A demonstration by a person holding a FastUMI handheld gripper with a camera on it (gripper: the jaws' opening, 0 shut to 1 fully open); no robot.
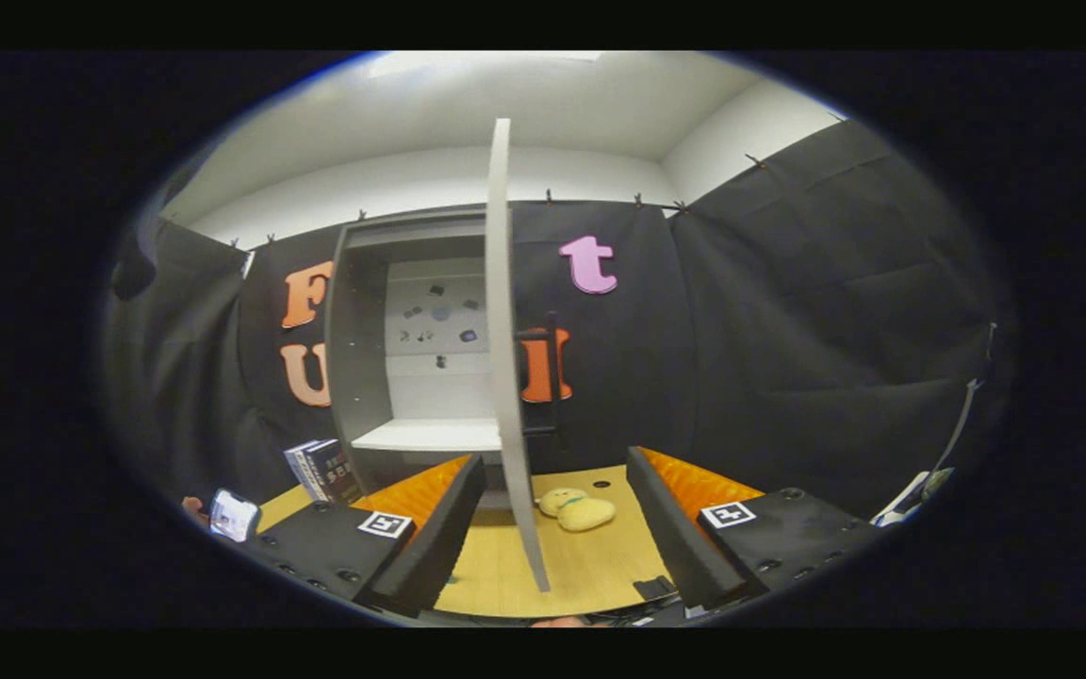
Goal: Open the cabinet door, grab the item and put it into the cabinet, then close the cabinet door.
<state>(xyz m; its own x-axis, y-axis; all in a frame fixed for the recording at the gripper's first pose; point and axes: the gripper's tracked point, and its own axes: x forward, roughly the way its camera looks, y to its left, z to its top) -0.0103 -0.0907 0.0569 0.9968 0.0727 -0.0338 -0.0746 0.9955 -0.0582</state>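
The cabinet [411, 330] is standing open: its door [505, 377] is swung out toward the camera and showing edge-on, running down between the two fingers, so the first step looks done. Inside, a pale shelf [430, 436] is lying bare and some small dark bits are sticking to the back wall, too small to name. The item, a yellow plush toy [579, 509], is lying on the surface [590, 566] just beside the door's lower edge, on the right-finger side, ahead of the fingers and well short of the shelf. So the grab, the placing and the closing are all still waiting, as far as one can judge. The gripper [552, 528] is spreading wide, with the door edge passing through the gap, closer to the left finger; neither finger seems to be pressing on it, and it is holding nothing. A few books [324, 470] are leaning by the cabinet's left foot, and a phone [234, 514] is sitting beyond the left finger.
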